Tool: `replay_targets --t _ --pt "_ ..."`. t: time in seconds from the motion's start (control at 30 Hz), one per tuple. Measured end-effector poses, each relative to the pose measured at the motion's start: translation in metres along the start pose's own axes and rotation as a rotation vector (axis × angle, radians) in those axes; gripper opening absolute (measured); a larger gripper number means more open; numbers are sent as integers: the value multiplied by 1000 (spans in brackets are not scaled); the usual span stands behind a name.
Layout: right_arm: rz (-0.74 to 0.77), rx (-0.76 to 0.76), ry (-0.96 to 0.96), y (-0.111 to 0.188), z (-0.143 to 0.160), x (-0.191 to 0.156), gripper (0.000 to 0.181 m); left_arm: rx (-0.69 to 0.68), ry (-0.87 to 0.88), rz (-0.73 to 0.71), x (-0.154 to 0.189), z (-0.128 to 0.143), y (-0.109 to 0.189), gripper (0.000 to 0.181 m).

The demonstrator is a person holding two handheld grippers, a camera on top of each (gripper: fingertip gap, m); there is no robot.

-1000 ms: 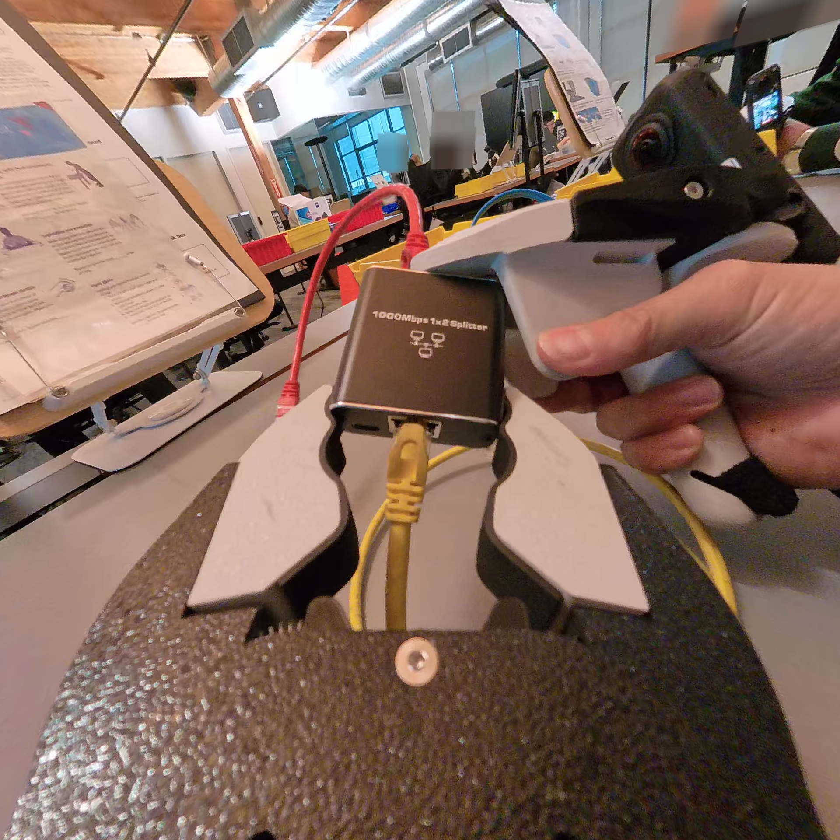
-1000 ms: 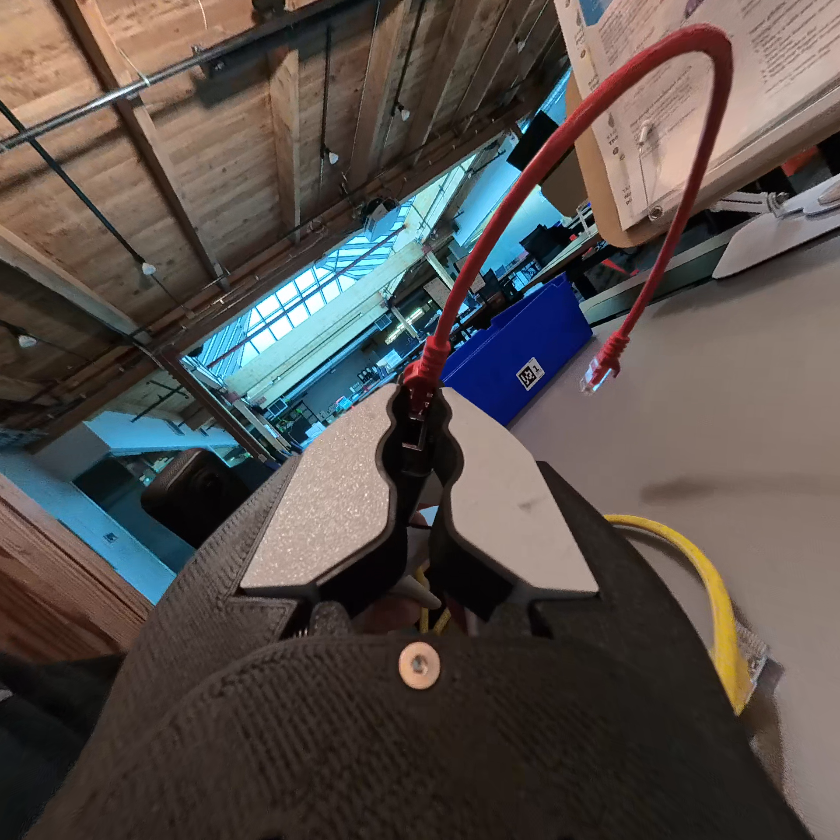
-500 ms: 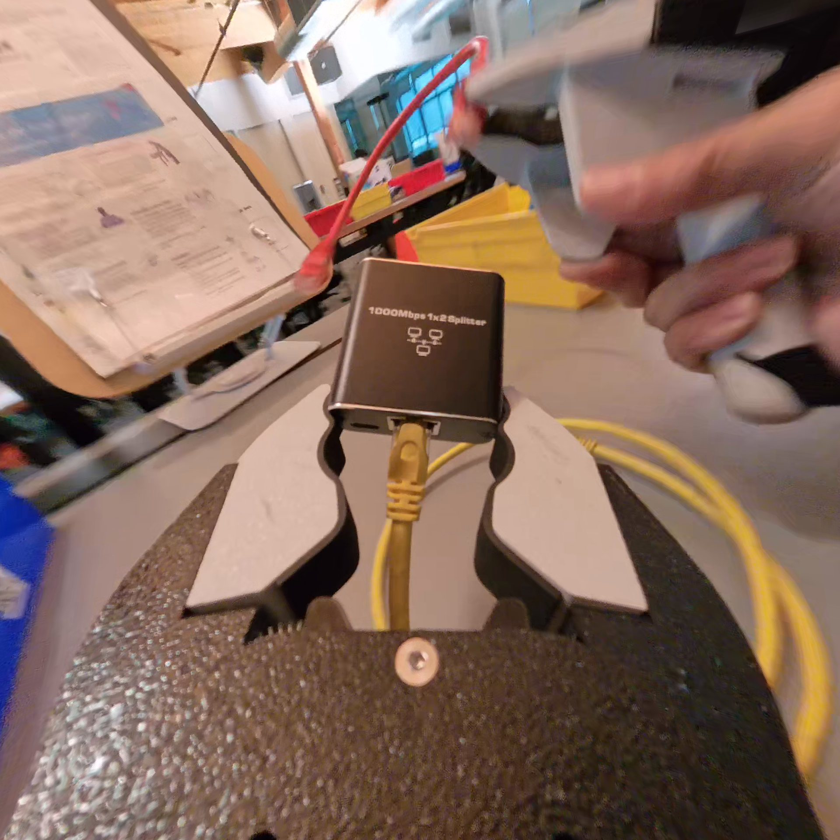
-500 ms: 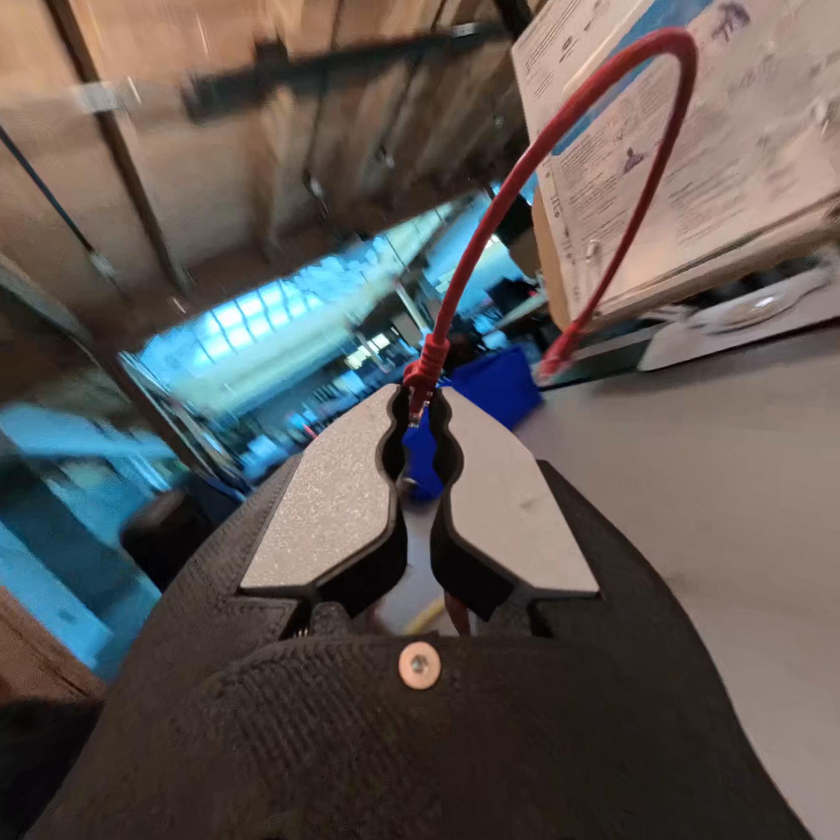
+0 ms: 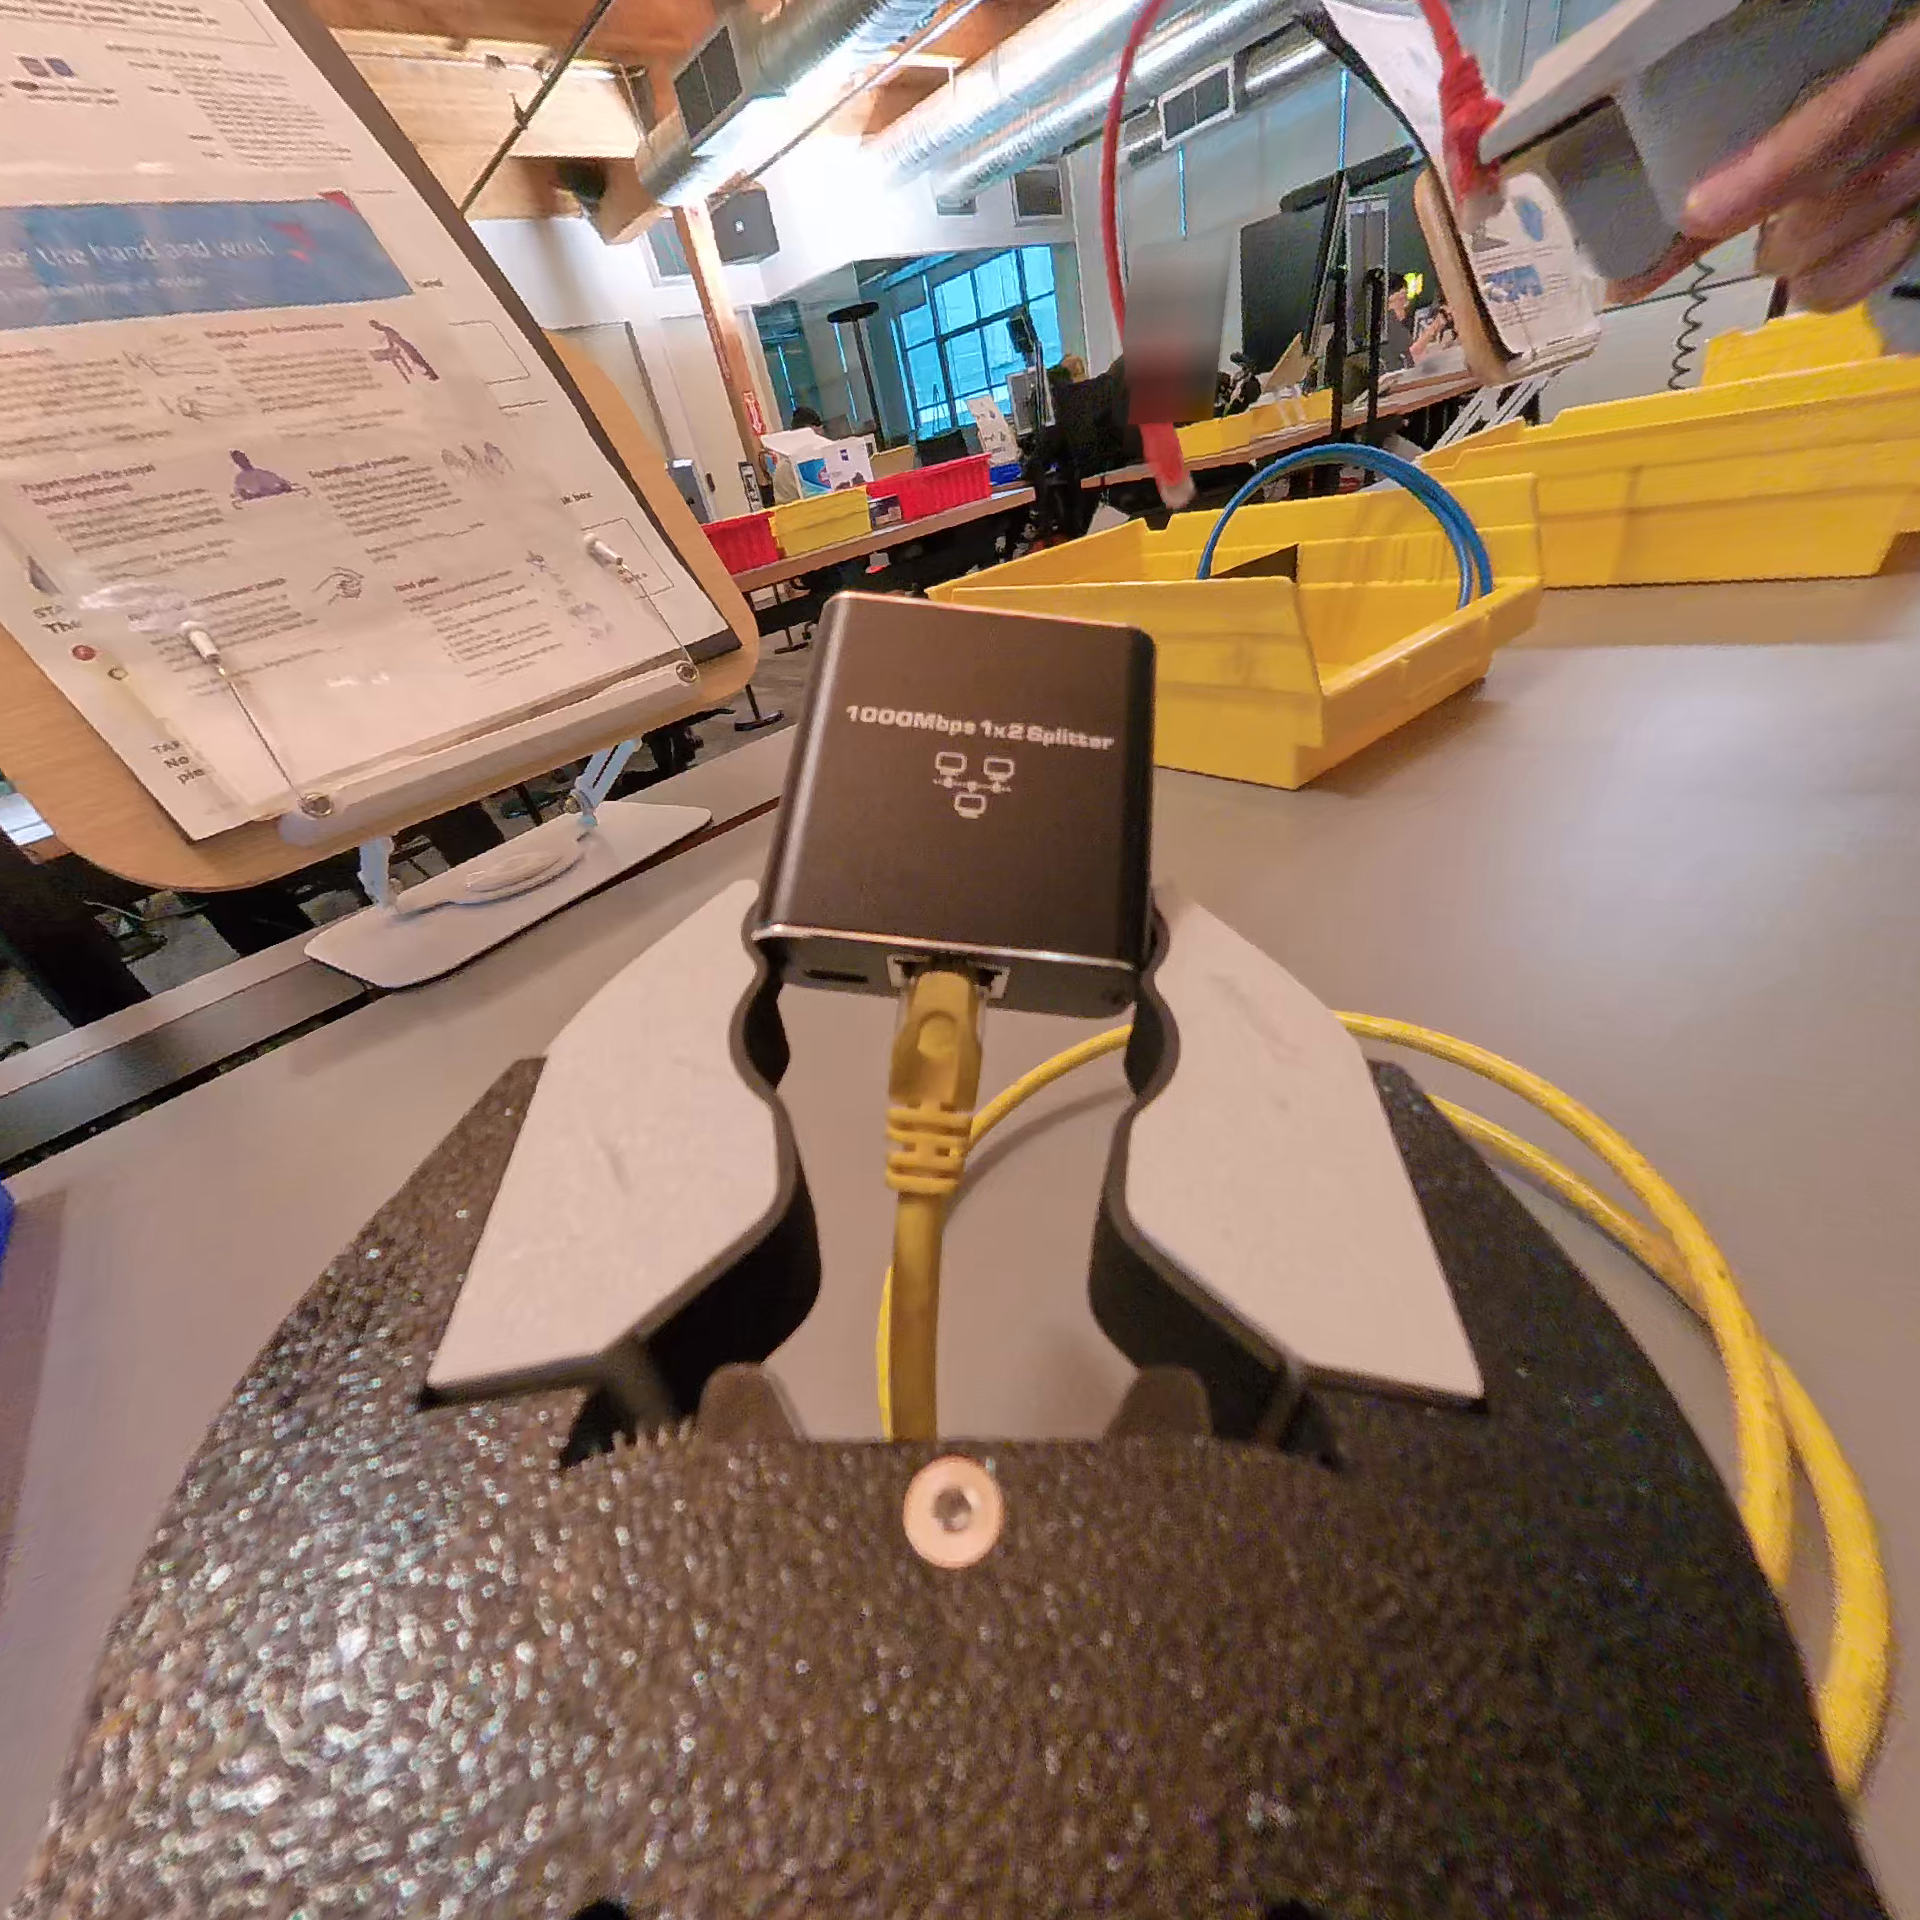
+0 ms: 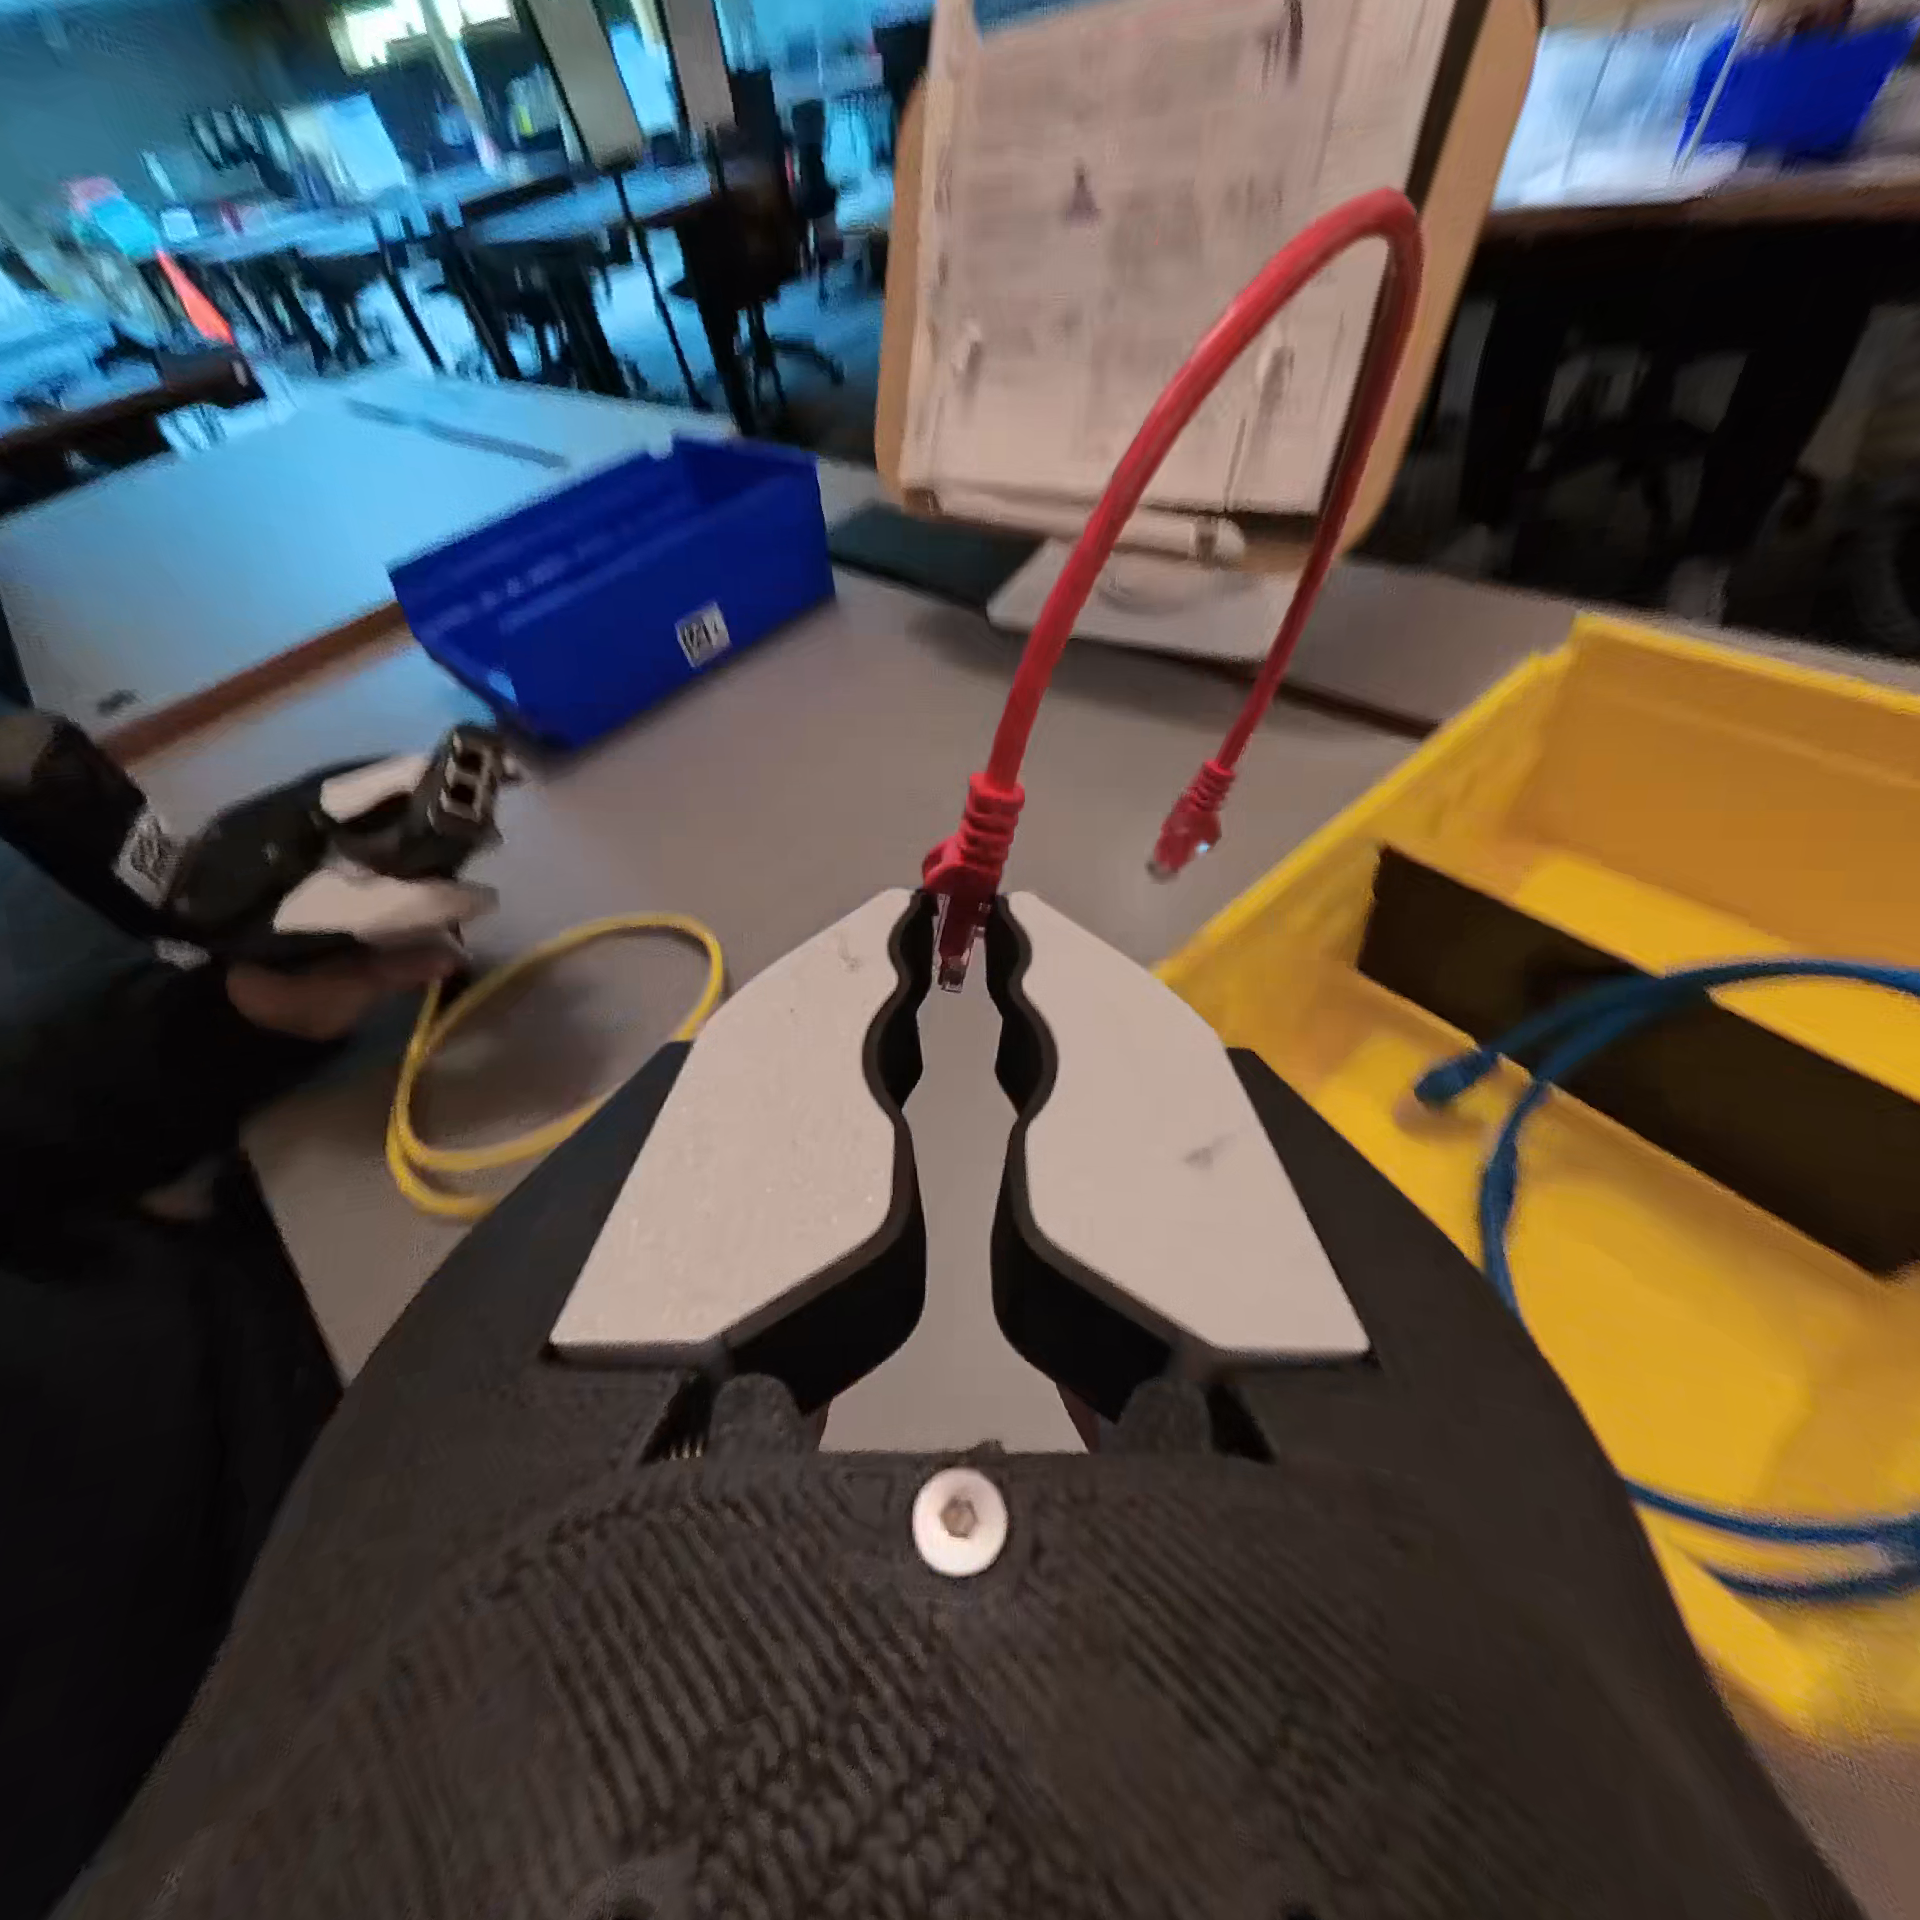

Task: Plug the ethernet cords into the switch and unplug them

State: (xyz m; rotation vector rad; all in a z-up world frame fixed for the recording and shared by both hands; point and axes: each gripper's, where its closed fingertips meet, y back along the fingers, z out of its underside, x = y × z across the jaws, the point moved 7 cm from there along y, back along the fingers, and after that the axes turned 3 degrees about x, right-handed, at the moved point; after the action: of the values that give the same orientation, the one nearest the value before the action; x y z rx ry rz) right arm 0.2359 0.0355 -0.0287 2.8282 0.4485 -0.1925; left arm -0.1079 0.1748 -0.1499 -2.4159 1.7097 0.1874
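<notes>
The left gripper [image 5: 951, 940] jaws clamp the black switch [image 5: 961, 790], yellow cord [image 5: 925, 1081] plugged in, while the right gripper [image 6: 961, 935] has pulled the pinched red cord [image 6: 1174, 499] free, now over the bench's yellow bin [image 6: 1621, 831], so that unplugging looks done.

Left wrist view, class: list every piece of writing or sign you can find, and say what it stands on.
I do not quote wording; here is where it stands.
Switch: one white printed line above a network symbol, on its top face.
Instruction sheet: printed headings, paragraphs and small figures, mostly too small to read.
</notes>
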Motion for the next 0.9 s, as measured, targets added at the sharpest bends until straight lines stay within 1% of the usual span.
replay_targets --t 0.03,0.13,0.17,0.2,0.27,0.37,0.4,0.47,0.53,0.6,0.67,0.73,0.77,0.8,0.9 --pt "-13 -52 -20 8 3 10 10 -1 -9 1 1 0 0 63" --pt "-92 -127 -79 23 13 35 10 -2 -21 4 2 0 0 63" --pt "-81 -156 -94 26 17 45 10 -3 -20 5 2 0 -1 63" --pt "-90 -183 -116 27 21 53 10 -3 -20 6 2 0 -1 63" --pt "-160 -245 -170 25 30 63 10 -4 -21 6 2 0 -1 63" --pt "-185 -342 -171 18 41 76 10 -6 -29 6 2 0 -1 63" --pt "-156 -372 -167 13 43 82 10 -7 -31 6 3 0 -1 63" --pt "-154 -439 -161 5 47 89 11 -8 -33 6 3 1 -1 63" --pt "-102 -480 -157 -5 47 100 11 -10 -35 8 3 1 -1 63" --pt "-61 -561 -150 -13 52 109 11 -11 -38 7 3 1 -2 63" --pt "30 -693 -177 -16 63 123 11 -13 -41 7 3 1 -2 63" --pt "110 -867 -216 -15 81 134 12 -14 -41 8 3 1 -2 63" --pt "167 -909 -199 -15 86 141 13 -16 -40 8 3 1 -2 63" --pt "203 -918 -180 -17 88 144 11 -15 -41 8 3 1 -2 63" --pt "218 -888 -188 -22 86 146 15 -11 -43 7 4 1 -2 63"
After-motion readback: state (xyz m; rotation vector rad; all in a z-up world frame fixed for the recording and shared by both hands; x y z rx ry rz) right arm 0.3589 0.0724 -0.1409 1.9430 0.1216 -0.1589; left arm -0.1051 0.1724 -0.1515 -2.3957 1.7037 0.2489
